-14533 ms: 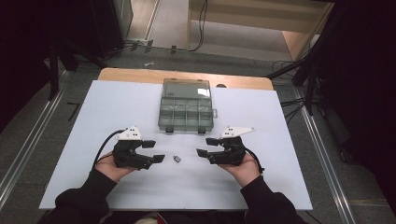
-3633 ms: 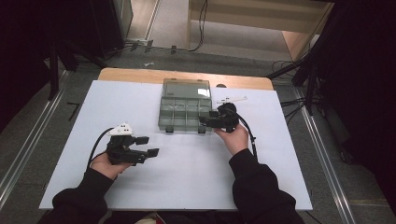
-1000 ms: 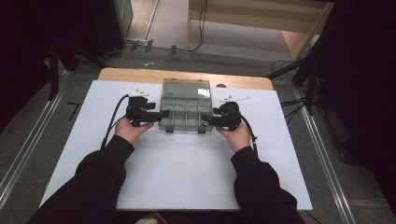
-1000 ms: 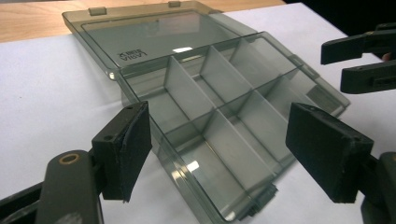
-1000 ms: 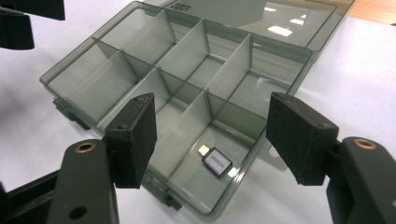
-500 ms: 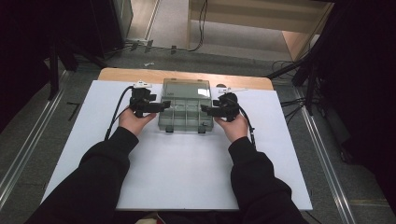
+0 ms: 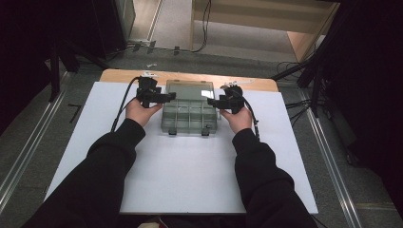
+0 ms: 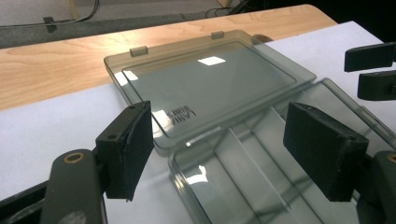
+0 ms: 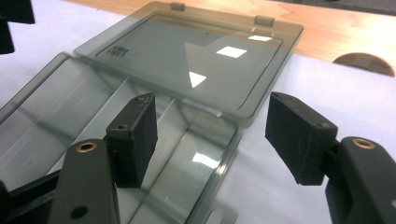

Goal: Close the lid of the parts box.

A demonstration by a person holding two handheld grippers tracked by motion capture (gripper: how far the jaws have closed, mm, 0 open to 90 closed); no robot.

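A smoky clear compartment box (image 7: 190, 118) lies open on the white table, its lid (image 7: 189, 90) folded flat behind the base. My left gripper (image 7: 168, 96) is open at the box's left side, level with the hinge. In the left gripper view the pads (image 8: 133, 140) straddle the seam between lid (image 8: 205, 88) and base (image 8: 261, 186), holding nothing. My right gripper (image 7: 212, 101) mirrors it at the right side, also open. Its pads (image 9: 135, 135) hover over the lid's corner (image 9: 233, 107) and the base (image 9: 70, 121). The compartments I can see look empty.
The white sheet (image 7: 190, 175) covers most of the table, and a wooden strip (image 7: 119, 76) runs along the far edge with a round hole (image 9: 362, 63) near the right. Cables trail from both grippers. Dark frames and floor cables stand beyond the table.
Both grippers have moved away from me along the box's sides, from the base's front part up to the hinge line. The box has stayed in place.
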